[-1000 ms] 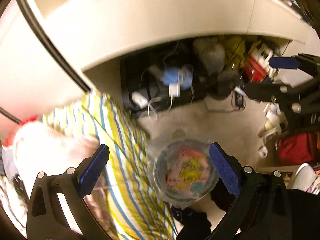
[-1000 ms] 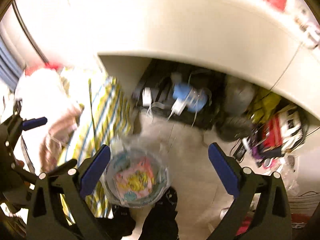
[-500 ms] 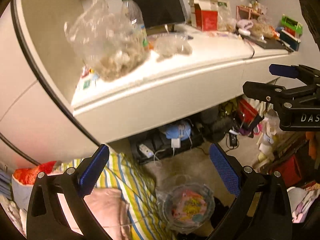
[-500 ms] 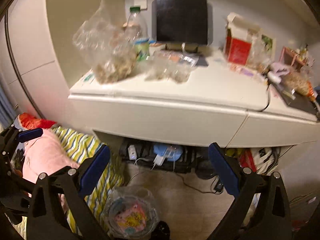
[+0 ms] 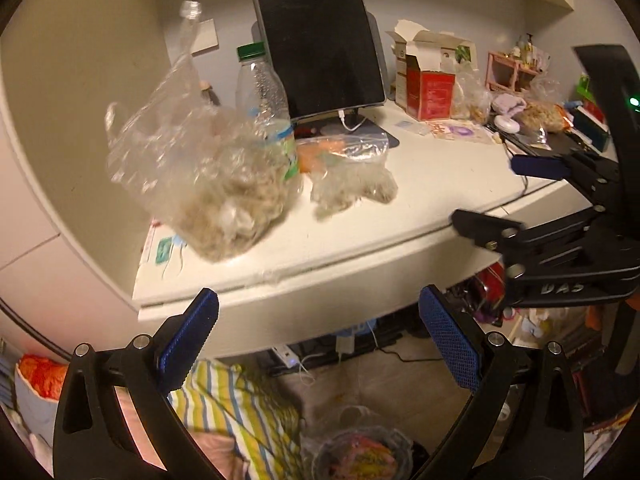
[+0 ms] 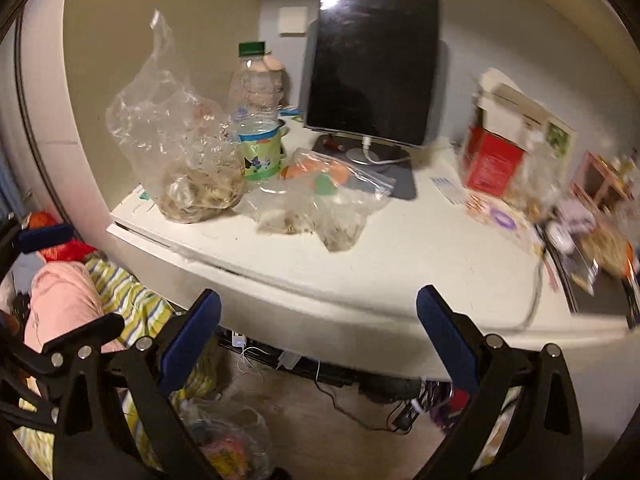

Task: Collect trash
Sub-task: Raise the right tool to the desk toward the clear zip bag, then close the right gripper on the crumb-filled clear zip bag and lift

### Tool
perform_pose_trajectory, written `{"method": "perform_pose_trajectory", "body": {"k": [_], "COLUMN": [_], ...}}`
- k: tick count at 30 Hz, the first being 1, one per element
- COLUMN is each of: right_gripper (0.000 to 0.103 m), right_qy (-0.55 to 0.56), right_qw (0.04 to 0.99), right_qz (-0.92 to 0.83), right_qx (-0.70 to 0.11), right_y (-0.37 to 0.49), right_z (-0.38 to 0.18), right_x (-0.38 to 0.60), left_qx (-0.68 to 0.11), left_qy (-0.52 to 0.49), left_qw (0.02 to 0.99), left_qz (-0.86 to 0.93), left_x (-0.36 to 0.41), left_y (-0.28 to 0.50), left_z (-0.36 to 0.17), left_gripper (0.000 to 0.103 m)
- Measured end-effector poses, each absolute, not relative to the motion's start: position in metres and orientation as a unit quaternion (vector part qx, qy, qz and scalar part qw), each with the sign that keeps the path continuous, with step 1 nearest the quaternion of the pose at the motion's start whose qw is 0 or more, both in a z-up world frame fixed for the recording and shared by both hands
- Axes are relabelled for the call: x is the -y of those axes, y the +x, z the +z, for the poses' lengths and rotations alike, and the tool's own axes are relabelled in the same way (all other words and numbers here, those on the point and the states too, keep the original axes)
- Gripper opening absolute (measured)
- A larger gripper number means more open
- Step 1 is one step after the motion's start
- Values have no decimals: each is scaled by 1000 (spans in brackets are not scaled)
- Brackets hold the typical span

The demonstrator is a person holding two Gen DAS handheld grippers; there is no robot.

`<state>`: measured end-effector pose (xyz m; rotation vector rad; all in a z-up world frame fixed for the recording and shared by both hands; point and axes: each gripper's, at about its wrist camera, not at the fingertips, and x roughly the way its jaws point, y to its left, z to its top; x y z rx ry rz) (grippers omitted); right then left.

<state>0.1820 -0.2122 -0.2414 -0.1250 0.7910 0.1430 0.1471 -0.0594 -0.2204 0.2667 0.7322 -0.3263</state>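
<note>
1. Two grippers hang in front of the white desk [image 5: 360,240], neither touching it: the left gripper [image 5: 318,344] has its blue pads spread wide with nothing between them, and the right gripper [image 6: 318,340] is spread just as wide and holds nothing.
2. On the desk's left end sits a clear plastic bag [image 6: 180,160] with brownish scraps in its bottom.
3. Just right of that bag lies a flatter zip bag [image 6: 320,204] with more scraps.
4. Behind the bags stands a plastic bottle [image 5: 264,92] with a green cap; its label is too blurred to read.
5. A dark tablet [image 6: 372,64] is propped at the desk's back, a white cable plugged in.
6. Right of the tablet stands an opened red carton [image 5: 430,92]; its print is illegible.
7. Below the desk, on the floor, a trash bin [image 5: 360,456] lined with clear plastic holds colourful wrappers.
8. The only readable lettering is "DAS" on the right gripper's black frame, seen from the left wrist view.
</note>
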Motion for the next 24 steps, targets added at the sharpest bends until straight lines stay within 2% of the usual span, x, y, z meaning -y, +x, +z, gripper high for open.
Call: {"method": "perform_pose_trajectory", "body": {"k": [5,15,24], "right_gripper": [95,95,95], "right_qy": [-107,-116,-117], "right_qw": [911,898,892], "right_qz": [101,136,154], "right_qx": [-385,-401,-409], "right_y": [225,299,325], "right_z": [-258,-291,-313], "right_x": [206,201,191], "left_qx": [-363,-398,-416], "left_qy": [135,131,119], "left_qw": [911,902,897], "left_qz": [-139,-103,-86], "left_x": [76,75,70], "left_y": [185,236,261], "left_z": [-231,-258,-280], "left_gripper": [97,97,97]}}
